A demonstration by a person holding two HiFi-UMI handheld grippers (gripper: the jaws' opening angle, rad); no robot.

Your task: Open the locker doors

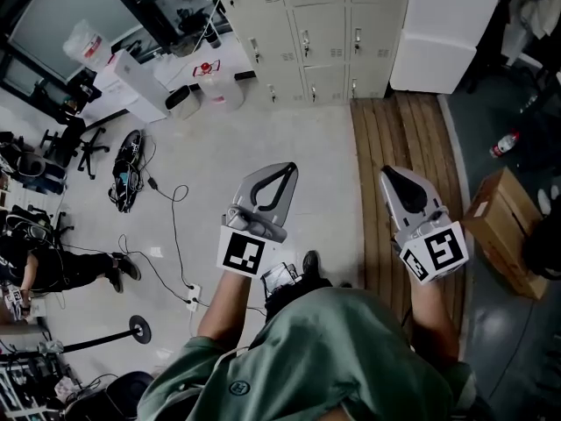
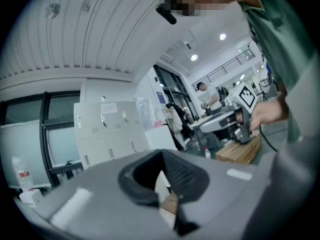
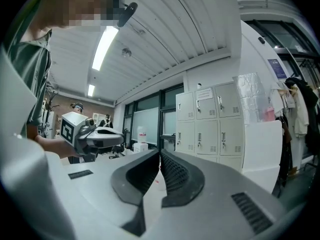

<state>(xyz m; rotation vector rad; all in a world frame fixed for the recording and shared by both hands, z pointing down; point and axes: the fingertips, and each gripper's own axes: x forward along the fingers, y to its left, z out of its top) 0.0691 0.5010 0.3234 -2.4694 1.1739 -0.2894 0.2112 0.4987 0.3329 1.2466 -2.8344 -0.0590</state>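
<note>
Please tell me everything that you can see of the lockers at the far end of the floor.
The lockers form a cream block, metal by the look, standing upright on the pale floor. The right gripper view shows three columns of doors, each with a small handle and vent slots. Every visible door is shut. A big white cabinet stands close at their right side; whether it touches them cannot be told.

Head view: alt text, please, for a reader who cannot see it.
Seen from above, a person holds the left claw and right claw, both shut and empty, over a pale floor, aimed at beige lockers whose visible doors are closed.
</note>
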